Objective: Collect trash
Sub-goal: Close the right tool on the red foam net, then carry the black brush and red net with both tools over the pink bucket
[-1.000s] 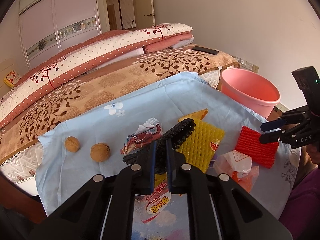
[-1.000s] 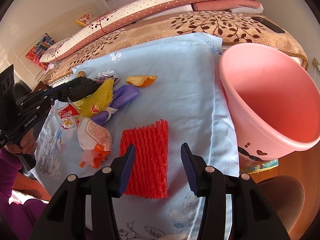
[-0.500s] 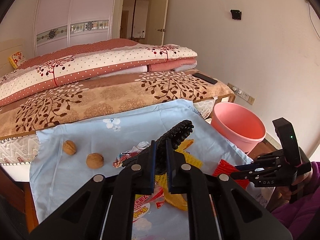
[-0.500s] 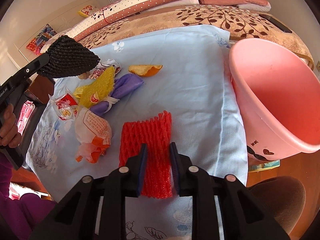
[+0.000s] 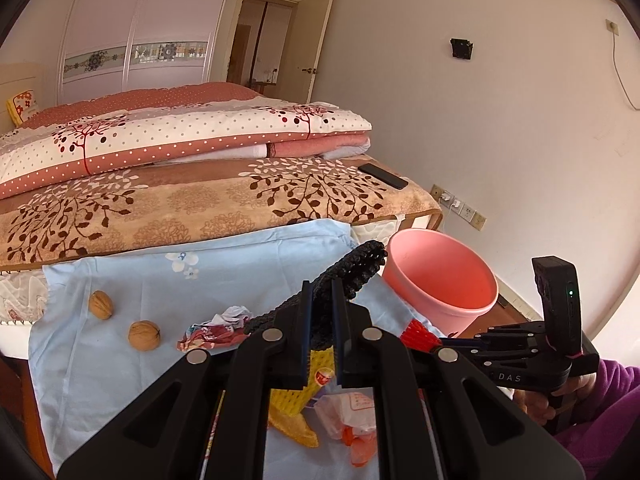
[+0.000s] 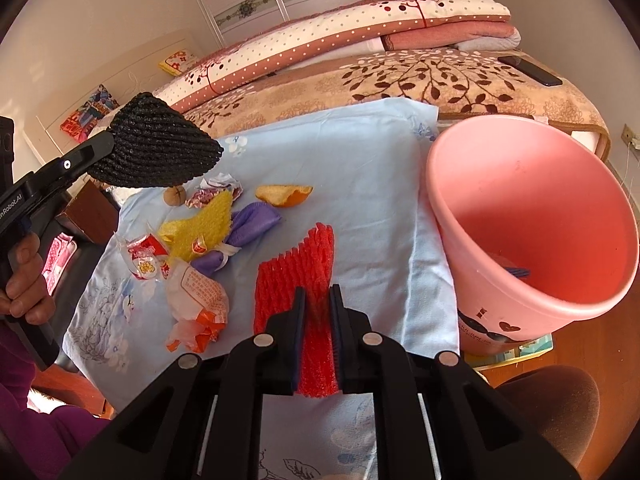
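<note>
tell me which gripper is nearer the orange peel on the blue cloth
Left, I think. The left gripper holds the black foam net in the air just beside the orange peel. The right gripper, closing on the red foam net, sits further off.

The left gripper (image 5: 320, 312) holds a black foam net (image 5: 356, 268) clamped, near the pink bucket (image 5: 440, 276).

Your room was bright with daylight, likely from a window behind you. Sun fell warm on the pink bucket (image 6: 532, 216) and the blue sheet (image 6: 360, 168). Both pictures were sharp, with no blur. The round lens bent the walls and left dark corners at the edges.
</note>
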`<state>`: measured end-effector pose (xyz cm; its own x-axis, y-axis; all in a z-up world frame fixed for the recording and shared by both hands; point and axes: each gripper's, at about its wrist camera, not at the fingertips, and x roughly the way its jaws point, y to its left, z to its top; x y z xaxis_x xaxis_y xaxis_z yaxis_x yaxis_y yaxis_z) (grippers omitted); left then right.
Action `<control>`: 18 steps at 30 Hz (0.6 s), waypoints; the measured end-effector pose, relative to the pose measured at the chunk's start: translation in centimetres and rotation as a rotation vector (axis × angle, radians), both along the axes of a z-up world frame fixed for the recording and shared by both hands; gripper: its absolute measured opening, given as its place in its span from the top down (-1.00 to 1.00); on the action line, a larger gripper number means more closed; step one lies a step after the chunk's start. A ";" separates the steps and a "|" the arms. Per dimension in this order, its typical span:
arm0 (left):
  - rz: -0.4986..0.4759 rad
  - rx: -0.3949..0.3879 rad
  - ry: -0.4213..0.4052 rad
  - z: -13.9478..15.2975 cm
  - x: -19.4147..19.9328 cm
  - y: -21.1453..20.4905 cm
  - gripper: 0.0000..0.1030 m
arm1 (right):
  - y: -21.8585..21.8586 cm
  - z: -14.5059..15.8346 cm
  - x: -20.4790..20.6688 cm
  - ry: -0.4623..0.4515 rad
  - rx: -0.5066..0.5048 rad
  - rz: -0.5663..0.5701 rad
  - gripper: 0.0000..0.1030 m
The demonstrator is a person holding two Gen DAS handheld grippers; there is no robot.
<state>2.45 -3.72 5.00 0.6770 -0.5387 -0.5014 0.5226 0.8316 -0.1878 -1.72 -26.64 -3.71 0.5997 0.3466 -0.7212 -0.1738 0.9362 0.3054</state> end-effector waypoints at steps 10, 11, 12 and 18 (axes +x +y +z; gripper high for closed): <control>-0.059 -0.046 0.027 0.7 0.6 -4.5 0.84 | -4.7 2.7 -0.6 -0.128 0.007 -0.165 0.79; -0.065 -0.052 0.034 0.7 0.8 -4.9 0.84 | -5.4 2.8 -0.7 -0.136 0.010 -0.185 0.79; -0.071 -0.058 0.041 0.8 0.9 -5.4 0.84 | -6.0 3.0 -0.7 -0.142 0.011 -0.207 0.79; -0.118 -0.082 0.058 1.2 1.6 -8.8 0.84 | -9.7 3.1 -0.5 -0.155 0.009 -0.323 0.79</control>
